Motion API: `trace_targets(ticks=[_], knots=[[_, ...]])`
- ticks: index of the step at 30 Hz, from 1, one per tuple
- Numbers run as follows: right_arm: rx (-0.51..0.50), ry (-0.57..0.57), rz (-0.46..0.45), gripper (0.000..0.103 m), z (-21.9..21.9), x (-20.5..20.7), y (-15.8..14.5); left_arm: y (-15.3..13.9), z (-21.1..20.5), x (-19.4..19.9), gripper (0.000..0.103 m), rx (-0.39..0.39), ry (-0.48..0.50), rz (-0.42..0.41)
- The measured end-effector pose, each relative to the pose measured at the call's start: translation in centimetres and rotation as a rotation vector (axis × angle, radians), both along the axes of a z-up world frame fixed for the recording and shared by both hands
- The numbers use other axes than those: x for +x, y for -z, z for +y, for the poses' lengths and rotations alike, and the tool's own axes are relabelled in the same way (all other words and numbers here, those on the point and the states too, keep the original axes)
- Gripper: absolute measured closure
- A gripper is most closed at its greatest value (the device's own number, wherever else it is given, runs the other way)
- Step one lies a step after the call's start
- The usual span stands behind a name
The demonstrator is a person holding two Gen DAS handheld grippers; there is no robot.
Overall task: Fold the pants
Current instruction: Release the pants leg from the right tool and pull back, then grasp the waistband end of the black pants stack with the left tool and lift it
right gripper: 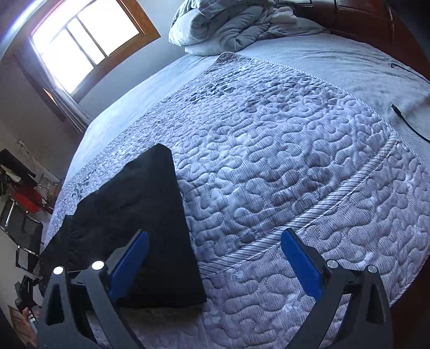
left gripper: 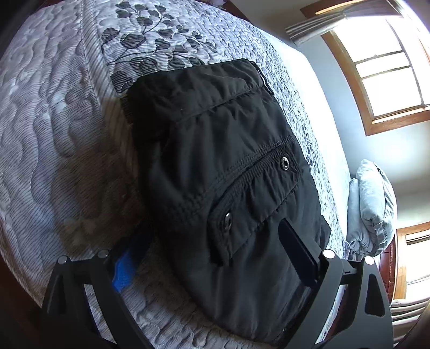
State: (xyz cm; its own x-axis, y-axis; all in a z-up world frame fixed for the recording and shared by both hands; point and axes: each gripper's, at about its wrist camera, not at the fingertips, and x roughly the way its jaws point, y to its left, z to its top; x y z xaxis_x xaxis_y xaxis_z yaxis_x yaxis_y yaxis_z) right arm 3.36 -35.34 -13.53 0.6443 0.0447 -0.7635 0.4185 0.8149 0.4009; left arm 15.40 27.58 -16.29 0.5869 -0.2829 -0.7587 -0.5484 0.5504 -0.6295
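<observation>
Beside the folded pants [right gripper: 129, 212] on the quilted bed [right gripper: 282, 150], the right gripper [right gripper: 215, 265] stood spread wide, empty, its left finger over the cloth's near corner. At the pants' near edge, the left gripper [left gripper: 215, 257] also gaped, pinching nothing. A low finger could probably snag that edge and drag the fold open.

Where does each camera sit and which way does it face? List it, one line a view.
Left wrist: on the left gripper, angled down at the folded pants on the quilt; its open fingers show, window to the right.
Right wrist: on the right gripper, angled down across the quilt toward the bedding; open blue fingers show.
Shared: pants, quilt, bedding.
</observation>
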Motion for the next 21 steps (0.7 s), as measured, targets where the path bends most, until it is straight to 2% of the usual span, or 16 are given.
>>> trace_targets(ticks=[12,21], knots=[[0.009,-0.034,0.008,0.004,0.7,1.3,1.2,-0.8,-1.6,5.2,0.01,-0.052,0.0,-0.027],[0.001,-0.057,0.017,0.004,1.4,2.2,1.7,-0.3,-2.2,6.1,0.01,-0.077,-0.019,-0.024]])
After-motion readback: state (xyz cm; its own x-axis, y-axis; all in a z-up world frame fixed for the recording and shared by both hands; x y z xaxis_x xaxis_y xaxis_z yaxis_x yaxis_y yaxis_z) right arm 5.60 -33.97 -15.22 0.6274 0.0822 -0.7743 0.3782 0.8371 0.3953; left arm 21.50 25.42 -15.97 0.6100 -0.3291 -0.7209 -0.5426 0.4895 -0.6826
